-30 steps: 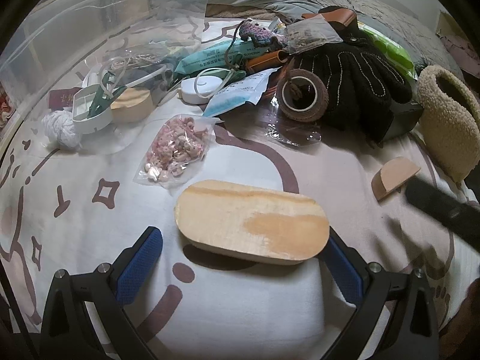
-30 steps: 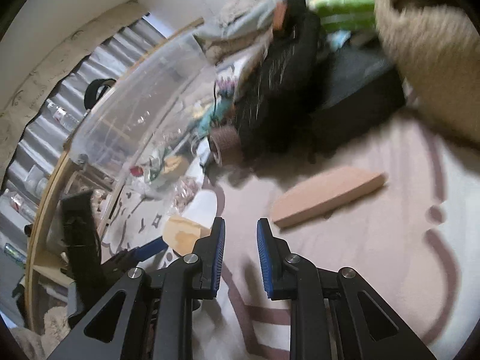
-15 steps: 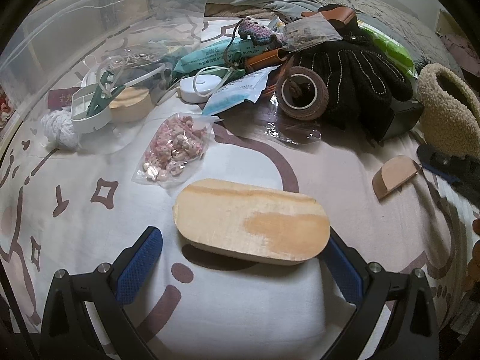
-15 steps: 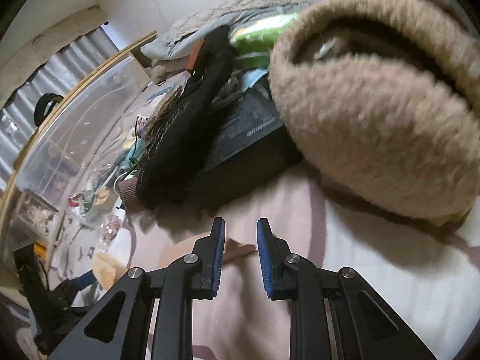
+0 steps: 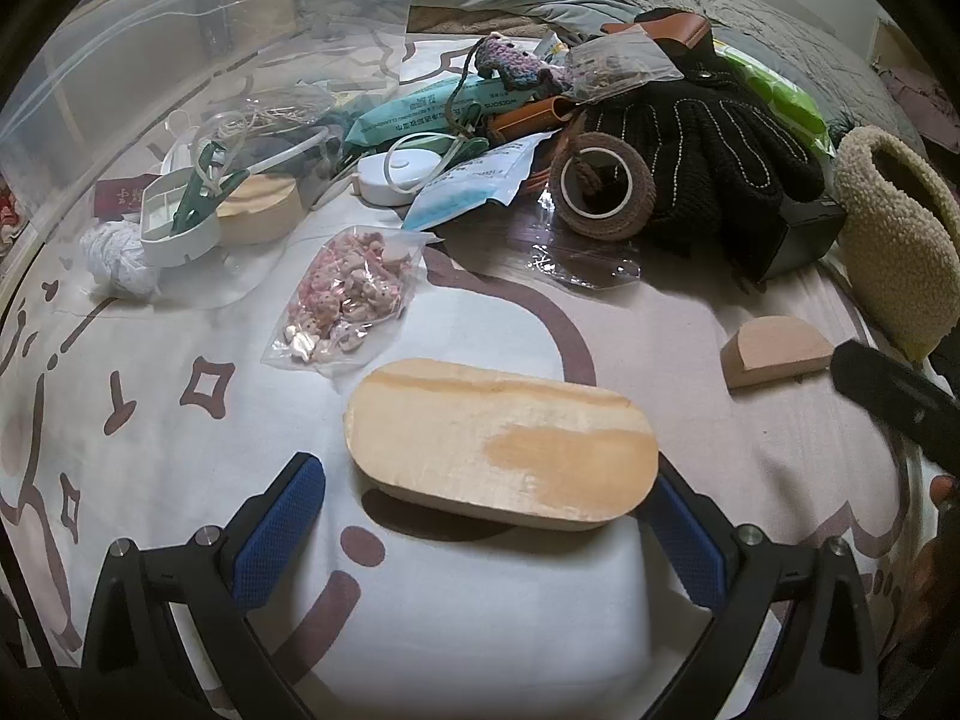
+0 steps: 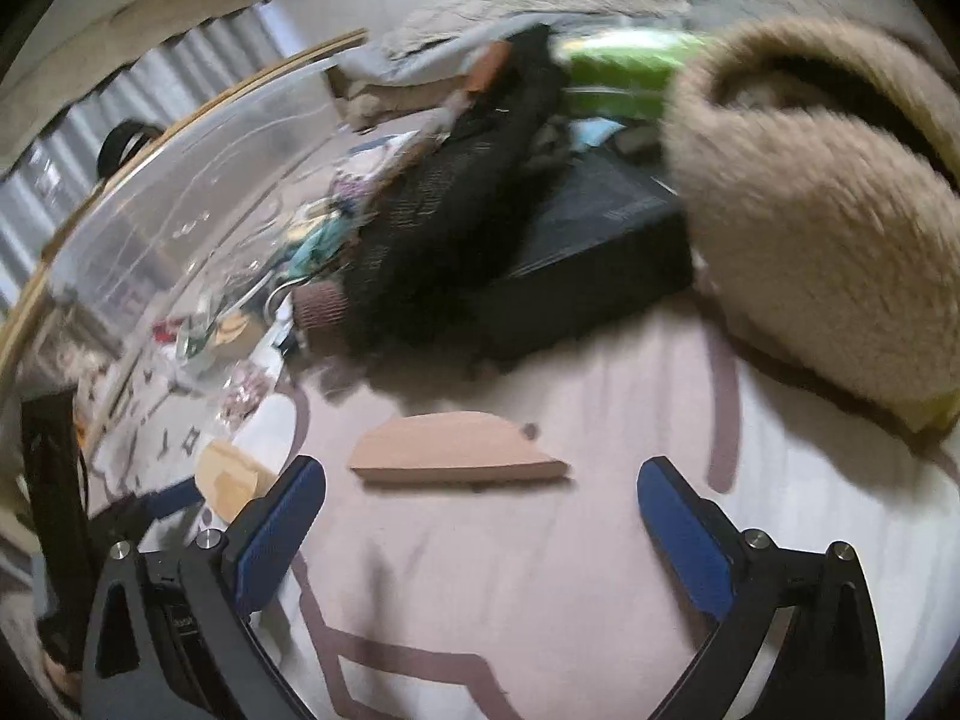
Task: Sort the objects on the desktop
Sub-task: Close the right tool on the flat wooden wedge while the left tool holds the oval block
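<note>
Wooden half-round block [image 6: 459,447] lies mid-frame before the right gripper [image 6: 480,531], whose tongs have just opened wide, empty, seemingly readying a pickup.

Left gripper [image 5: 489,531] straddles an oval wooden lid [image 5: 501,450]; grip unclear.

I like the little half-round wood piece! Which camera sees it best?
The right wrist view: the half-round wood piece lies near the middle, just ahead of the open right gripper. The left wrist view shows it smaller, off at the right side.
</note>
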Motion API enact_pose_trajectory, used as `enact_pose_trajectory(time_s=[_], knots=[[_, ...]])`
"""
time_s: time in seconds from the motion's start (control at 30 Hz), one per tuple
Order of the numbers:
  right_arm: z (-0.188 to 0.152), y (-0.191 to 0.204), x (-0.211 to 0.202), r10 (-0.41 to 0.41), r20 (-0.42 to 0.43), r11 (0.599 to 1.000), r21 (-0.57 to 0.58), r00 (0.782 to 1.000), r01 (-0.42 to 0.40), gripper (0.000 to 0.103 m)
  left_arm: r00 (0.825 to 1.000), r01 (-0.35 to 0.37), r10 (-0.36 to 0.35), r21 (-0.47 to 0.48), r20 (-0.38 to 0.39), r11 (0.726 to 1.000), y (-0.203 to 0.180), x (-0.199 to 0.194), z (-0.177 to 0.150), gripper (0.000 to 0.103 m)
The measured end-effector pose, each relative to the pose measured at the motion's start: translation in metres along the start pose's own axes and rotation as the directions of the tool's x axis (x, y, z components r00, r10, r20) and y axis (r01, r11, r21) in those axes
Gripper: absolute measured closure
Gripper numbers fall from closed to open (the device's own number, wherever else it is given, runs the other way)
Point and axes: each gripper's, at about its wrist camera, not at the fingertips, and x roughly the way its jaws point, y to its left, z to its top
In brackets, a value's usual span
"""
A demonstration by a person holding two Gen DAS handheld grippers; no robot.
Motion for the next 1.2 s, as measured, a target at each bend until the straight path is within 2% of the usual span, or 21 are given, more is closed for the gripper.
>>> enact_pose_trajectory(time_s=[0.3, 0.77, 0.83, 0.9, 1.2], knots=[[-0.003, 0.027, 0.026, -0.094, -0.001, 0.990, -0.108, 0.996, 0.094, 0.000, 1.000, -0.005, 0.005, 0.007, 0.000, 1.000, -0.002, 0.000, -0.001, 0.000], [-0.002, 0.027, 0.036, -0.213, -0.014, 0.969, -0.127, 0.977, 0.210, 0.000, 1.000, -0.010, 0.010, 0.017, 0.000, 1.000, -0.005, 0.001, 0.000, 0.000], [-0.002, 0.026, 0.035, -0.215, -0.016, 0.969, -0.127, 0.977, 0.211, 0.001, 1.000, -0.009, 0.009, 0.016, -0.001, 1.000, -0.005, 0.001, 0.000, 0.000], [-0.003, 0.026, 0.033, -0.224, -0.014, 0.966, -0.136, 0.974, 0.220, 0.009, 1.000, -0.008, 0.008, 0.015, 0.000, 1.000, -0.005, 0.001, 0.000, 0.000], [-0.003, 0.018, 0.020, -0.209, -0.001, 0.975, -0.084, 0.978, 0.208, 0.009, 1.000, 0.027, -0.027, 0.015, 0.003, 1.000, -0.006, -0.001, 0.002, 0.001]])
